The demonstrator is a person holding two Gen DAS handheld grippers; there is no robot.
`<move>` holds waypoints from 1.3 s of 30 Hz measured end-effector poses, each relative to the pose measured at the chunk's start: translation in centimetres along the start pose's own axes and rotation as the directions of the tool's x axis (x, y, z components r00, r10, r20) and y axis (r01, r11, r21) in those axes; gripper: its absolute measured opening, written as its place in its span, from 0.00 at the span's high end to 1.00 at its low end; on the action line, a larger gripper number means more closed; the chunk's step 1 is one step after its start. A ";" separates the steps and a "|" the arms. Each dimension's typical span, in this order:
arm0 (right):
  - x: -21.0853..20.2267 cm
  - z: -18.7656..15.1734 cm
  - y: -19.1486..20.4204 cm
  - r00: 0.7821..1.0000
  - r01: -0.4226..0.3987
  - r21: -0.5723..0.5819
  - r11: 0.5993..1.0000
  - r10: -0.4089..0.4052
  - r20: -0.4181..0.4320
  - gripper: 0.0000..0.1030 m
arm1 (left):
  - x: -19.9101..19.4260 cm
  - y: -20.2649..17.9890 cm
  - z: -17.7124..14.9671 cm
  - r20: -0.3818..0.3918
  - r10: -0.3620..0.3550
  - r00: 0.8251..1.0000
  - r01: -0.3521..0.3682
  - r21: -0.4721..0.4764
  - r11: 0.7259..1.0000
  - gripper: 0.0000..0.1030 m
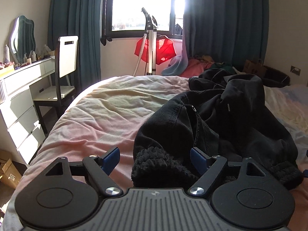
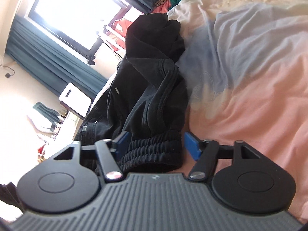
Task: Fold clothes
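A crumpled black garment (image 1: 221, 119) with a zipper and ribbed hem lies on the bed's pink sheet (image 1: 92, 119). My left gripper (image 1: 155, 159) is open, its blue pads (image 1: 110, 158) on either side of the ribbed hem's left corner (image 1: 157, 165). In the right wrist view the same black garment (image 2: 150, 88) shows, and my right gripper (image 2: 156, 146) is open with the ribbed hem (image 2: 152, 152) between its blue pads (image 2: 190, 146). Neither gripper is closed on the cloth.
A white desk with drawers (image 1: 21, 100) and a chair (image 1: 65, 71) stand left of the bed. A garment steamer (image 1: 151, 44) with a red cloth stands under the window. A pile of clothes (image 1: 196, 65) lies beyond the bed. Cardboard boxes (image 1: 7, 169) sit on the floor.
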State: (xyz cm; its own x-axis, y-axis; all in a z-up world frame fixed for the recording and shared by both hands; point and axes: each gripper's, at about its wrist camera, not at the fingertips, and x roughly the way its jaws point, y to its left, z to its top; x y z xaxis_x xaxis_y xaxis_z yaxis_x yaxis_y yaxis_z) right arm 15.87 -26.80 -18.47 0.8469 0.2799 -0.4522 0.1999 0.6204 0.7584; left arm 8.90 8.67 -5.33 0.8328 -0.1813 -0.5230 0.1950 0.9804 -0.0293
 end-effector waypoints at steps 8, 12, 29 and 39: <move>4.2 -0.6 -0.7 0.998 0.063 -0.032 0.998 -0.063 -0.024 0.16 | 3.8 -0.6 -1.2 -0.055 0.031 0.998 -0.034 -0.063 0.997 0.31; 5.6 -0.5 -0.4 0.999 0.004 -0.047 0.999 -0.006 -0.051 0.36 | 4.8 0.0 -1.4 -0.067 0.001 0.998 -0.013 -0.171 0.985 0.67; 10.0 -9.6 12.4 0.901 -0.378 0.134 0.916 0.397 -0.173 0.76 | 7.1 17.2 15.1 0.058 0.092 0.994 -0.055 -0.466 0.883 0.85; 25.4 -18.6 22.1 0.785 -0.479 0.102 0.872 0.477 -0.394 0.76 | 21.9 28.6 15.7 -0.170 0.262 0.950 -0.306 -0.351 0.885 0.82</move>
State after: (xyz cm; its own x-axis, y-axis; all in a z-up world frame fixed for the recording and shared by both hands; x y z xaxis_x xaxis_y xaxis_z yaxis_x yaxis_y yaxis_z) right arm 32.65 7.63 -21.94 0.5663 0.8047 -0.1783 -0.1811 0.3325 0.9256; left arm 40.85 31.53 -4.29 0.7541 0.0973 -0.6495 -0.2644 0.9503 -0.1646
